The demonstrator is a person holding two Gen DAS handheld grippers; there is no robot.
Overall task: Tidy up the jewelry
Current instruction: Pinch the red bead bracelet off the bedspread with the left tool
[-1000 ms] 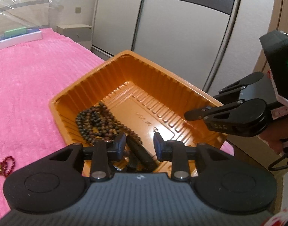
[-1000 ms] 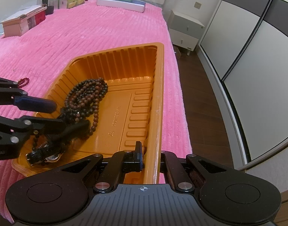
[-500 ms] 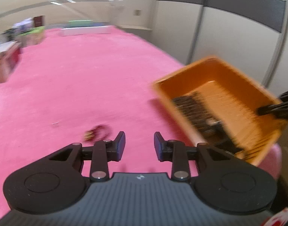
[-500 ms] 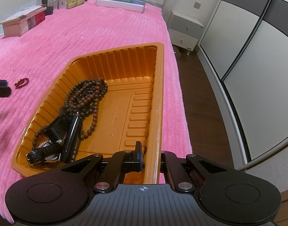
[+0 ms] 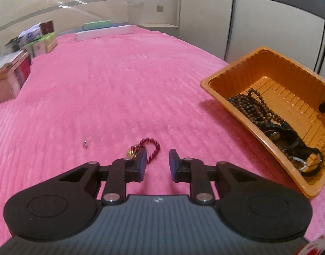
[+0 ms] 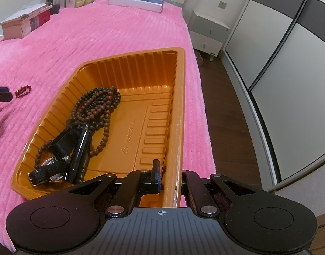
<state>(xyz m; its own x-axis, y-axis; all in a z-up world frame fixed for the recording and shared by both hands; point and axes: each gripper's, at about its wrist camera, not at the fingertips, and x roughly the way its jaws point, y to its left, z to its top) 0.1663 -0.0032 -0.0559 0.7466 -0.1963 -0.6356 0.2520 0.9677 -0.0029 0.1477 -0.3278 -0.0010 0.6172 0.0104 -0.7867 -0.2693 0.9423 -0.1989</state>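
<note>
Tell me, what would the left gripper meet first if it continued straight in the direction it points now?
Most likely the small red bead bracelet lying on the pink ribbed blanket. It sits just ahead of the left gripper, slightly toward its left finger. The jaws are closing with nothing between them. Depth is hard to judge.

Both grippers [image 5: 155, 161] [image 6: 170, 176] are matte black with ribbed grey housings and silver screws.

Ahead of the left gripper [image 5: 156, 159] the pink bedspread [image 5: 120, 89] lies open; only a red bead bracelet [image 5: 150, 147] just past its left fingertip and a tiny metal piece [image 5: 85, 144] further left interrupt it. To its right the orange tray [image 5: 213, 93] wall blocks passage. Boxes [image 5: 9, 78] stand far off, ahead and to the left.
</note>
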